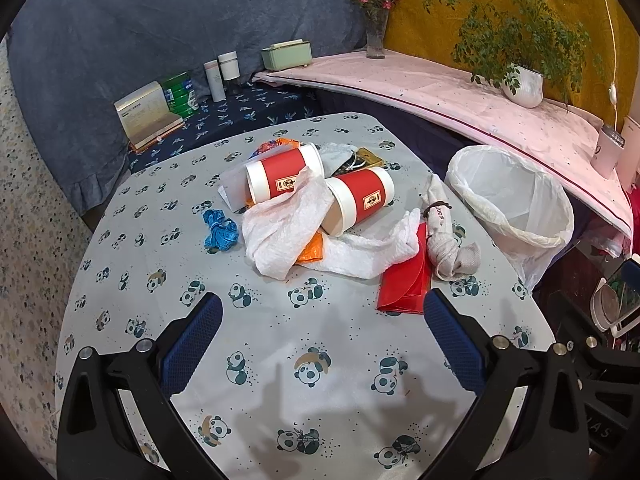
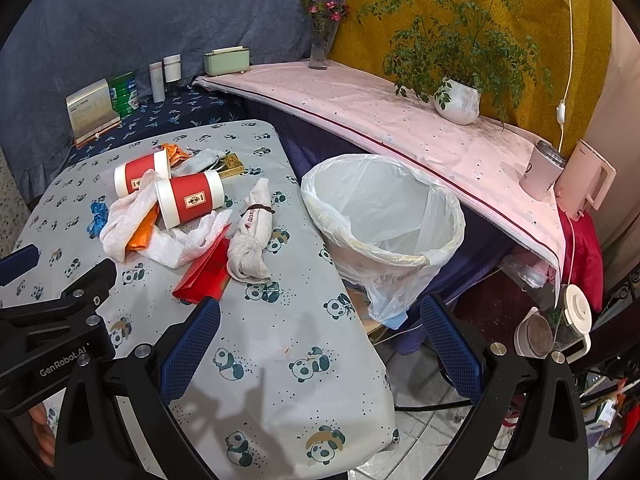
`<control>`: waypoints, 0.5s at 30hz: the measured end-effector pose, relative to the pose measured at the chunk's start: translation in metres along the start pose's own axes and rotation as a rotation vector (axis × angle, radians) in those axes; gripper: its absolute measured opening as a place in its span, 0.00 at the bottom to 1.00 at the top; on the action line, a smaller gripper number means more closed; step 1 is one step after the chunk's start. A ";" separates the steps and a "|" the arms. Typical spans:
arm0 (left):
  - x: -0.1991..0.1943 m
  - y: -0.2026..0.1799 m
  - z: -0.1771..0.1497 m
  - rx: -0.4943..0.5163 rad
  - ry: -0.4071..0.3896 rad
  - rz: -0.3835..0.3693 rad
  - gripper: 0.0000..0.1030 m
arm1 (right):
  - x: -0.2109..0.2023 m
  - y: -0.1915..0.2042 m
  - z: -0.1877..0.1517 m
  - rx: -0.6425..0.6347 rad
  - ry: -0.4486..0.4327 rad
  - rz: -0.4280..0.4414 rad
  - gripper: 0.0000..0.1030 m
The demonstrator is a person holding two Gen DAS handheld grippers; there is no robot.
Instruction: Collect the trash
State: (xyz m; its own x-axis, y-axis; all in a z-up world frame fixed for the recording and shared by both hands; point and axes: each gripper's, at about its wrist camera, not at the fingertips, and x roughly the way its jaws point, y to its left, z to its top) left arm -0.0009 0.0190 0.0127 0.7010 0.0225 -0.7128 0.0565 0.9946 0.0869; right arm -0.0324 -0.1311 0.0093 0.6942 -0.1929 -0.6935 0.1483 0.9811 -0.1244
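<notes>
Red cups [image 1: 320, 188] beside lined bin [image 1: 516, 204]

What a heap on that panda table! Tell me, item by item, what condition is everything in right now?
Left gripper: open, empty, above the tablecloth.
Right gripper: open, empty.
Two red paper cups: tipped on their sides.
White paper towels: crumpled, draped around the cups.
Blue measuring tape: tangled.
Red envelope: lying flat.
Grey cloth: rolled, banded.
Waste bin: upright beside the table, lined with a bag, nothing visible inside.
</notes>
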 end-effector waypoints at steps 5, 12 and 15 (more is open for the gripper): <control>0.000 0.001 0.000 0.000 0.000 0.001 0.93 | -0.001 0.001 0.001 -0.001 -0.001 -0.001 0.93; 0.000 0.001 0.000 -0.001 -0.002 0.000 0.93 | -0.001 0.001 0.000 -0.001 -0.002 -0.001 0.93; 0.000 0.002 0.001 0.000 -0.006 0.000 0.93 | 0.000 0.001 0.001 0.000 -0.003 0.001 0.93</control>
State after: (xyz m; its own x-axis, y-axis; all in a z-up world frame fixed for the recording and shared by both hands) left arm -0.0004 0.0212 0.0139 0.7049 0.0219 -0.7090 0.0562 0.9947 0.0866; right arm -0.0319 -0.1300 0.0100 0.6967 -0.1922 -0.6911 0.1479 0.9812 -0.1238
